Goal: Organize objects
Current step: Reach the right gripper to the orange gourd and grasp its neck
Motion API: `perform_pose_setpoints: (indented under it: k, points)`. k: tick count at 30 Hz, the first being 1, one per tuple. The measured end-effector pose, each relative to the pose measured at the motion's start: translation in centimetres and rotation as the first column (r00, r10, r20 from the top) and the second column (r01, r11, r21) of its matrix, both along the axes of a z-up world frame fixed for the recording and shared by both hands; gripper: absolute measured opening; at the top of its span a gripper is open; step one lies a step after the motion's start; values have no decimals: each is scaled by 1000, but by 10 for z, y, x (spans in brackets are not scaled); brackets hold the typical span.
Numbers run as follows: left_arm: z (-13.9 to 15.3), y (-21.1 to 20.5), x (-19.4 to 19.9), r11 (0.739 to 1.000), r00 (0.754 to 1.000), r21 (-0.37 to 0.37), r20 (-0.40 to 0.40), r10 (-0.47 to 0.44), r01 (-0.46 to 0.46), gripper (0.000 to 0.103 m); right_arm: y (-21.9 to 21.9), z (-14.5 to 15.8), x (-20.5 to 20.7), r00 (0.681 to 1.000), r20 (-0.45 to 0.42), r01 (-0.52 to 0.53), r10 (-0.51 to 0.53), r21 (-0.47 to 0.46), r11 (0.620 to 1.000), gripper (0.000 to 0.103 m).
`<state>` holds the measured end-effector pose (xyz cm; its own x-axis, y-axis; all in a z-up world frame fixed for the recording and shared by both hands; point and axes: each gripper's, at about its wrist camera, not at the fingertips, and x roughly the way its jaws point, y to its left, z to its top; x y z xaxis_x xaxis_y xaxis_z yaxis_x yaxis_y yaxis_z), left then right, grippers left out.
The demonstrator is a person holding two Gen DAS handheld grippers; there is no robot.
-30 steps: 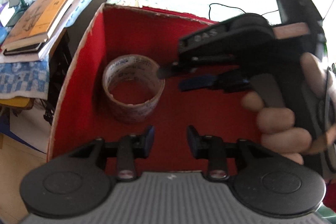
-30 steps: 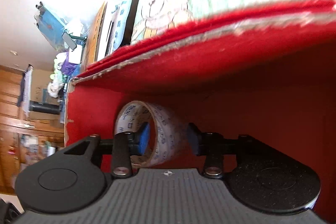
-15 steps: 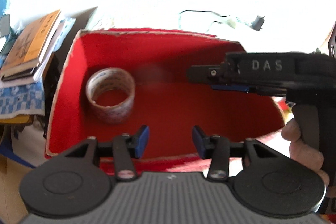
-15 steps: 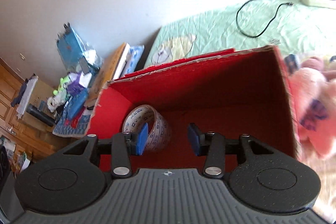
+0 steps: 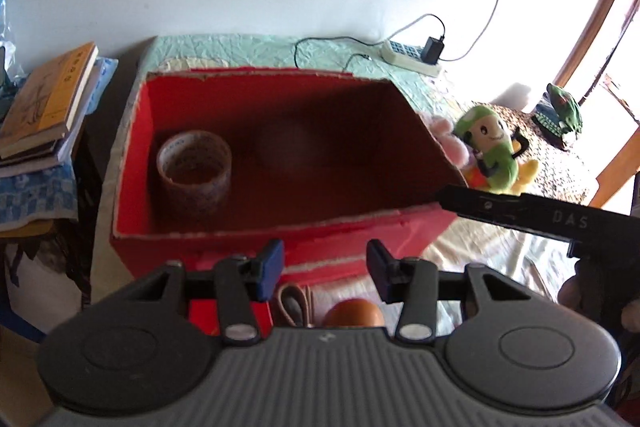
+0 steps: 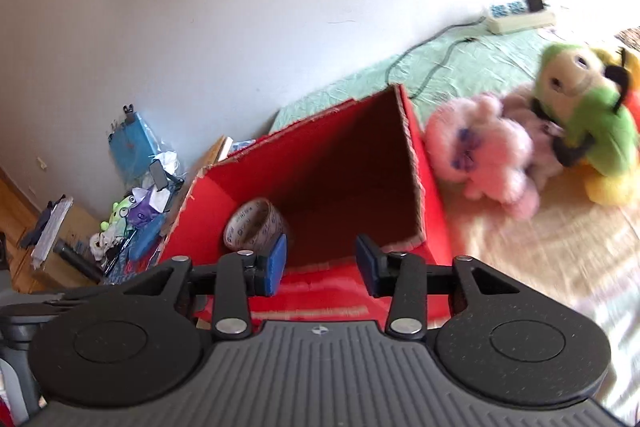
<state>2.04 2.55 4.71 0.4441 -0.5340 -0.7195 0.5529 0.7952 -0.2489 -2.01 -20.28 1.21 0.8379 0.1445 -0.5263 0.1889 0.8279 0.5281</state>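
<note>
A red cardboard box (image 5: 280, 163), open at the top with rough, pale torn edges, sits on a bed spread with a crinkled mint-green quilt (image 5: 240, 47). Inside, in its near-left corner, a roll of printed clear tape (image 5: 195, 173) lies flat on the floor of the box, ring opening upward. Right of the box, soft plush toys lie together: a fluffy pink one (image 6: 484, 163) touching the box wall and a green and yellow one (image 6: 588, 123) just beyond it.

The left gripper (image 5: 325, 269) hangs above the near wall of the box; its blue-padded fingers (image 5: 272, 267) stand apart, having just been opening, with nothing between them. Below them lie a brown leathery strap (image 5: 294, 303) and a smooth orange rounded object (image 5: 354, 313). The right gripper (image 6: 322, 265) also stands with its fingers parted and empty, having just narrowed a little.

A white power strip (image 5: 412, 57) with a black adapter rests at the far side of the quilt by a plain white wall. Stacked books (image 5: 44, 103) lie on a side stand at left
</note>
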Motion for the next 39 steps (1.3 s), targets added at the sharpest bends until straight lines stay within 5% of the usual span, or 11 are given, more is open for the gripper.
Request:
perform_pose_setpoints:
  k: [9,15,27,33,39]
  points:
    - [-21,7,-35,990,990,38,-29,-135,136,47,24,-30,-27,996,-87,-29,34,62,998,42]
    - [-29,10,-54,964,964,25,-54,-262,264,47,37,-48,-27,982,-174,-74,77,22,997,42]
    - [-36,14,-52,961,958,22,-87,-274,276,51,70,-64,3,918,-316,-311,241,-192,931,43]
    - [-37,8,-47,967,964,28,-92,-250,254,52,53,-76,17,907,-361,-286,217,-149,947,53]
    - [-37,-14,-40,965,959,11,-112,-259,262,52,1,-90,12,904,-397,-149,158,53,987,44]
